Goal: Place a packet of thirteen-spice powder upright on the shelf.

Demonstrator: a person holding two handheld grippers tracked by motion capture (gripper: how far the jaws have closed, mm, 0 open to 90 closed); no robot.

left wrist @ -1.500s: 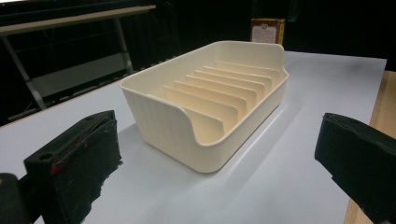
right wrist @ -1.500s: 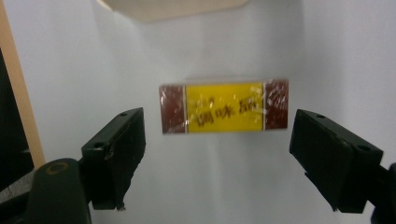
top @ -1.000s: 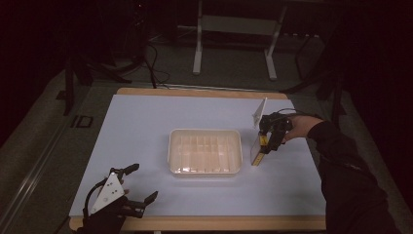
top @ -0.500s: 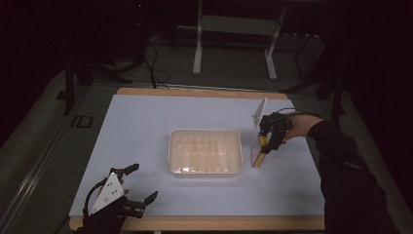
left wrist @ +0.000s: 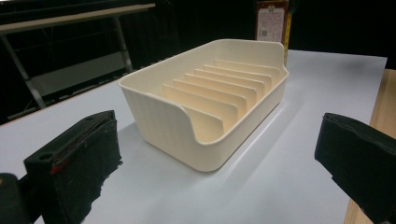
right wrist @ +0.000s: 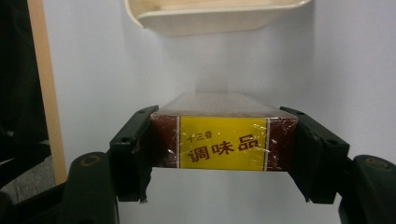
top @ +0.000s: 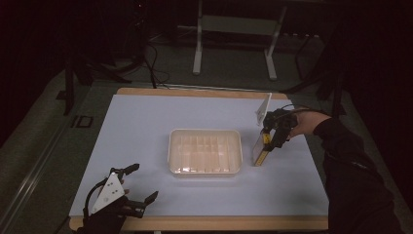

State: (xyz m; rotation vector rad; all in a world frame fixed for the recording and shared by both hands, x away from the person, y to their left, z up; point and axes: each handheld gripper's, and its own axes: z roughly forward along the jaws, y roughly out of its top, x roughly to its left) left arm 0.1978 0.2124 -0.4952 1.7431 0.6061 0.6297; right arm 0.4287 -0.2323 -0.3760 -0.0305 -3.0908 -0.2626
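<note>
A narrow dark red box with a yellow label [right wrist: 223, 148] stands on edge on the pale table, just right of a cream slotted tray [top: 204, 132]. My right gripper [right wrist: 226, 142] is shut on it, one pad pressed against each end of the label face. In the high view the right gripper [top: 271, 141] reaches down from the far right onto the box [top: 260, 152]. My left gripper [top: 143, 181] rests near the front left corner, open and holding nothing. In the left gripper view, its jaws stand wide apart and point at the tray [left wrist: 154, 100], with the box [left wrist: 272, 21] behind it.
The table's wooden edge [top: 195, 223] runs along the front and at the left of the right gripper view [right wrist: 44, 88]. A white metal stand [top: 234, 44] stands on the floor beyond the far edge. The person's dark sleeve [top: 350, 170] crosses the table's right side.
The right gripper has kept to the box and shifted only slightly. The left gripper and the tray have stayed where they were.
</note>
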